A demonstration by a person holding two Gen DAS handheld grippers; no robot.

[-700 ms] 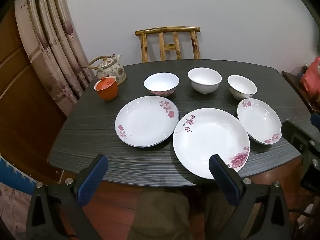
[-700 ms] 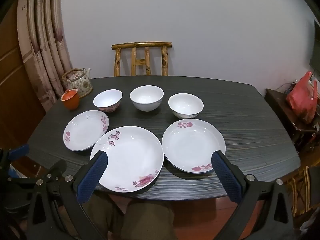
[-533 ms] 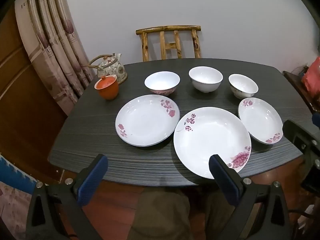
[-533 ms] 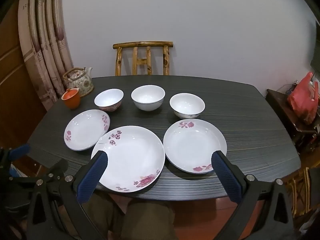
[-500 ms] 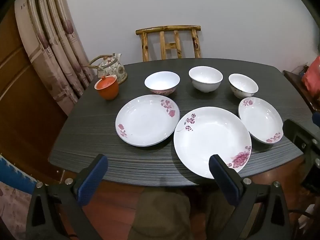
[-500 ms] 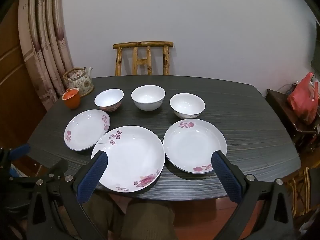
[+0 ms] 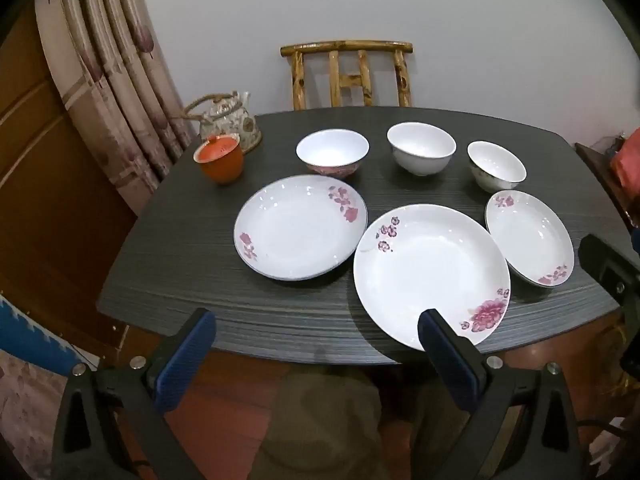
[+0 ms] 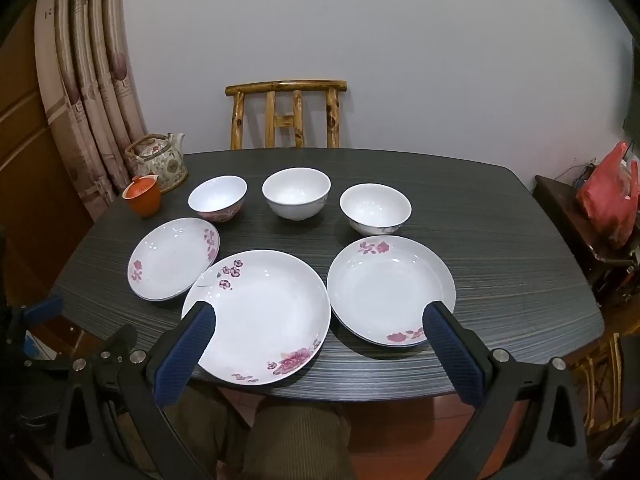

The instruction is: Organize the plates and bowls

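On the dark table (image 7: 168, 256) (image 8: 500, 240) lie three white flowered plates: a large plate (image 7: 432, 274) (image 8: 258, 314) in the middle front, a left plate (image 7: 300, 232) (image 8: 174, 258) and a right plate (image 7: 530, 236) (image 8: 390, 288). Behind them stand three white bowls: left bowl (image 7: 332, 158) (image 8: 218, 198), middle bowl (image 7: 421, 154) (image 8: 296, 193), right bowl (image 7: 496, 171) (image 8: 375, 208). My left gripper (image 7: 316, 326) is open and empty, above the table's front edge. My right gripper (image 8: 320, 318) is open and empty, over the near rims of the large and right plates.
An orange lidded cup (image 7: 219, 158) (image 8: 142, 195) and a patterned teapot (image 7: 228, 122) (image 8: 158, 158) stand at the table's far left. A wooden chair (image 7: 352, 74) (image 8: 286, 114) is behind the table. Curtains hang at left. A red bag (image 8: 608, 200) lies on a side stand at right.
Both grippers have drifted slightly forward and up over the table; plates and bowls have not moved.
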